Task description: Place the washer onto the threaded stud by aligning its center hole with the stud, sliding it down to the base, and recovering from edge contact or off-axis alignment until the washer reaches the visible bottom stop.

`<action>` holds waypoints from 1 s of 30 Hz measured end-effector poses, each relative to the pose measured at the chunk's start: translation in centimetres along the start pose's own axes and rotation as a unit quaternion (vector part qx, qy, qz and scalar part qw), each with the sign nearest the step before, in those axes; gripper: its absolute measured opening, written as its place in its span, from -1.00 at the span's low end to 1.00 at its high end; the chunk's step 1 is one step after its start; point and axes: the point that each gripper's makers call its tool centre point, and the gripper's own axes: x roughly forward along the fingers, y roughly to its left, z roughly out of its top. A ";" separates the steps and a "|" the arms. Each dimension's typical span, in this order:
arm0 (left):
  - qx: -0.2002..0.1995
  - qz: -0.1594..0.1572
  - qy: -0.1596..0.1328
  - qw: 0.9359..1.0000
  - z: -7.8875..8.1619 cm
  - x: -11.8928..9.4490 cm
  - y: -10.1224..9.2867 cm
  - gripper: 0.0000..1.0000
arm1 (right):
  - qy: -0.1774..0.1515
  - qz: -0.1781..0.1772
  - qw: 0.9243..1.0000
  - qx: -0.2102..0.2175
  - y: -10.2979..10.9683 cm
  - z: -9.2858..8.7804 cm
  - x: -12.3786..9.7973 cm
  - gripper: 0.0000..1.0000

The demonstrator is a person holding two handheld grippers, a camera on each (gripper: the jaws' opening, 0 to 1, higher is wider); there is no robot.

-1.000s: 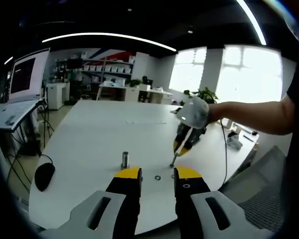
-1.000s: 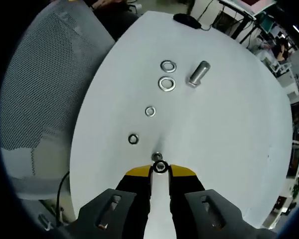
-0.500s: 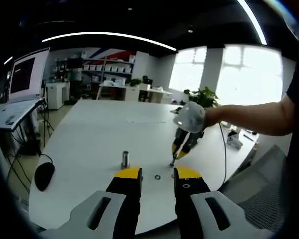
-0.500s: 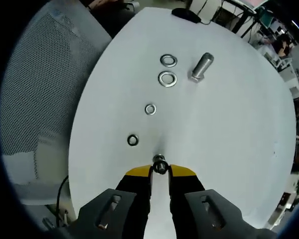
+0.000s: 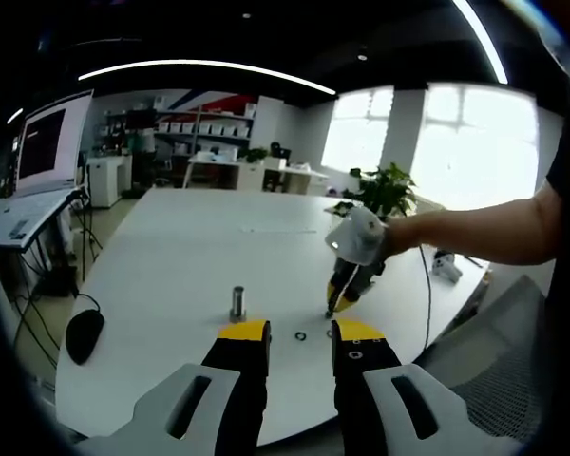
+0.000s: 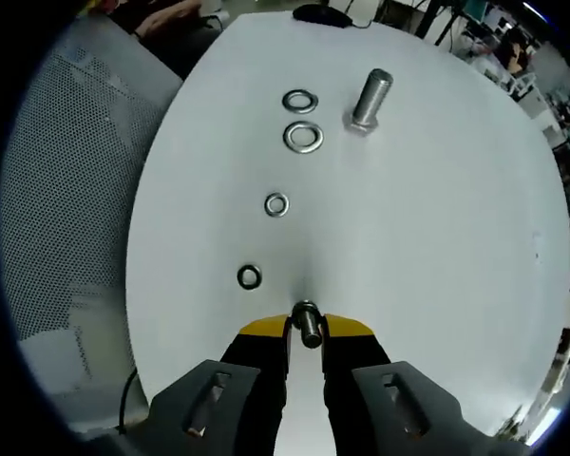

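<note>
Right gripper view: the right gripper (image 6: 306,328) stood over the white table (image 6: 437,247), its yellow-tipped jaws drawn narrow on either side of a small threaded stud (image 6: 307,323) that rose between the tips. A washer (image 6: 306,309) sat around the stud near its top (whether the jaws pinched the washer or the stud itself cannot be told). Four loose washers lay in a line beyond: a dark small washer (image 6: 249,276) nearest the jaws, a second small washer (image 6: 276,204) farther on, then a large washer (image 6: 304,137) and a far large washer (image 6: 300,100) close together. A large bolt (image 6: 369,96) stood upright on its head beside those two.

Left gripper view: the left gripper (image 5: 299,332) hovered above the table's near edge with jaws parted and nothing between them. Across from it a gloved hand (image 5: 359,236) held the right gripper tip-down at the small stud; the large bolt stood to the left, and a computer mouse (image 5: 84,334) lay near the table's edge.
</note>
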 end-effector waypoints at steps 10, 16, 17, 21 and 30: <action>0.000 -0.001 0.001 1.000 -0.1 0.0 0.0 -0.53 | 0.001 0.005 0.995 0.099 0.1 -0.3 0.6 -0.73; -0.001 0.000 0.001 1.000 -0.2 0.0 0.1 -0.53 | 0.012 -0.004 0.989 0.146 -0.1 -0.8 0.8 -0.73; 0.000 0.000 0.001 1.000 -0.2 0.0 0.1 -0.53 | 0.013 -0.002 0.987 0.158 -0.1 -0.9 0.8 -0.73; -0.001 0.000 0.002 1.000 -0.2 0.1 0.2 -0.53 | 0.011 0.003 0.986 0.166 -0.1 -0.9 0.8 -0.73; 0.000 0.001 0.001 1.000 -0.2 0.0 0.2 -0.53 | -0.014 0.018 0.978 0.207 -0.2 -1.0 0.7 -0.58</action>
